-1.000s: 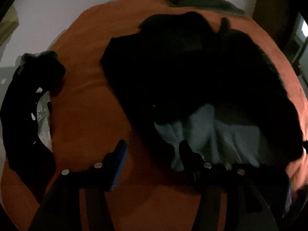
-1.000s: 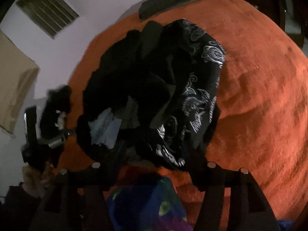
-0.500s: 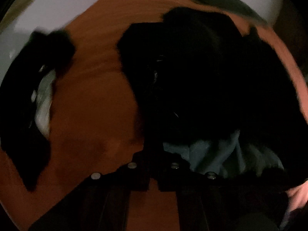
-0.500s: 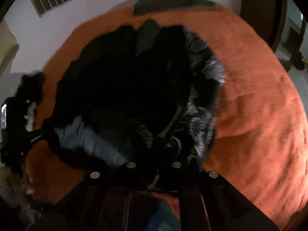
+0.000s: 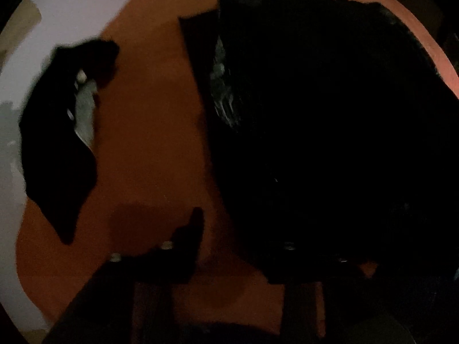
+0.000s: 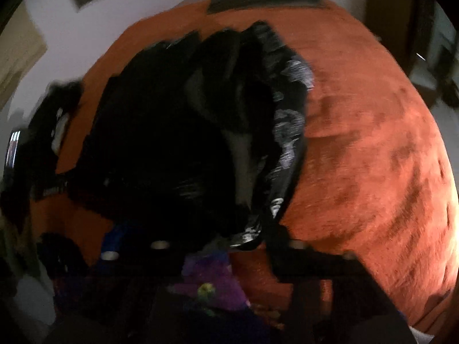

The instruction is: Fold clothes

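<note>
- While its jaws are opening, the left gripper [image 5: 238, 229] stands at the lower edge of the black clothes pile [image 5: 330, 129], gripping nothing.
- The right gripper [image 6: 226, 243] is opening too, at the pile's lower edge on the orange blanket [image 6: 373, 157], pads free.

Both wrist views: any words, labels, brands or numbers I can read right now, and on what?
None readable.
Black garment pile: silvery print along its edge is pattern, blurred, no letters made out.
Dark garment at the left: small white marks, too blurred to read.
</note>
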Demonstrator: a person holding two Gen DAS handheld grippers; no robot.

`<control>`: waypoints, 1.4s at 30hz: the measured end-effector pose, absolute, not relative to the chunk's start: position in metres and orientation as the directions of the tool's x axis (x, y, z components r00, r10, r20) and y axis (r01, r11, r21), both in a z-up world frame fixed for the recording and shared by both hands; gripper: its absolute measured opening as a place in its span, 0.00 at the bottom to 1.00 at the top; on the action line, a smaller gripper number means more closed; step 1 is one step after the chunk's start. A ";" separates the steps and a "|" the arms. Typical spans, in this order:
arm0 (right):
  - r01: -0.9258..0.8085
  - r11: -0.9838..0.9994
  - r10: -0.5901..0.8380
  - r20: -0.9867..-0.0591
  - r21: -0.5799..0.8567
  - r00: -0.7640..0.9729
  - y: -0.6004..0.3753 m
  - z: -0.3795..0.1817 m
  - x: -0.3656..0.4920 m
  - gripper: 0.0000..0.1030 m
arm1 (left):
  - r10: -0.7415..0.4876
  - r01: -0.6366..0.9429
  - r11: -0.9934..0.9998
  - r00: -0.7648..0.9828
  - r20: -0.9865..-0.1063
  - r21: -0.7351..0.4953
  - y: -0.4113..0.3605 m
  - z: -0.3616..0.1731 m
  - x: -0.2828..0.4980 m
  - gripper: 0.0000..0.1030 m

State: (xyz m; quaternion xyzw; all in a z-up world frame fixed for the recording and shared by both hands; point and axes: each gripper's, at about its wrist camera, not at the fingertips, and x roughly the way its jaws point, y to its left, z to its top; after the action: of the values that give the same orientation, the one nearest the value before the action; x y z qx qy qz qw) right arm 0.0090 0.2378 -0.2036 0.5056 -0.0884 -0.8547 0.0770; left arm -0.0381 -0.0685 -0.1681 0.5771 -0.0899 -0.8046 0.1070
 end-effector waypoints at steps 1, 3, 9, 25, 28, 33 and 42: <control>0.019 -0.968 -0.229 -0.851 0.250 -0.473 0.242 -0.205 0.008 0.59 | -0.313 0.057 -0.948 -0.332 -0.890 0.312 -0.063 -0.170 -0.040 0.55; -0.023 -0.957 -0.246 -0.855 0.288 -0.456 0.248 -0.210 0.005 0.60 | -0.356 0.026 -0.929 -0.349 -0.867 0.370 -0.051 -0.178 -0.043 0.56; 0.047 -0.979 -0.196 -0.843 0.200 -0.501 0.225 -0.204 0.007 0.24 | -0.286 0.010 -0.952 -0.380 -0.880 0.305 -0.028 -0.191 -0.037 0.06; 0.130 -0.977 -0.209 -0.901 0.171 -0.381 0.227 -0.214 0.023 0.15 | 0.173 0.250 -0.936 -0.285 -0.943 -0.247 -0.068 -0.184 0.017 0.10; 0.090 -0.976 -0.219 -0.897 0.200 -0.384 0.232 -0.210 0.019 0.28 | 0.087 0.156 -0.977 -0.314 -0.945 -0.142 -0.042 -0.170 0.016 0.10; 0.013 -0.945 -0.308 -0.874 0.328 -0.375 0.242 -0.212 0.015 0.44 | 0.069 0.138 -0.984 -0.280 -0.957 -0.111 -0.019 -0.177 0.011 0.24; -0.039 -0.948 -0.279 -0.883 0.316 -0.377 0.241 -0.201 -0.010 0.11 | 0.067 0.193 -0.969 -0.380 -0.922 -0.151 0.007 -0.133 -0.001 0.06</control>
State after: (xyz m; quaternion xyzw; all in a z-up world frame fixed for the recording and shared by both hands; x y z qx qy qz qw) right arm -0.0102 0.2410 -0.2009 0.5534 -0.1437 -0.8171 0.0733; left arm -0.0010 0.0070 -0.1330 0.5553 0.1174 -0.8224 0.0383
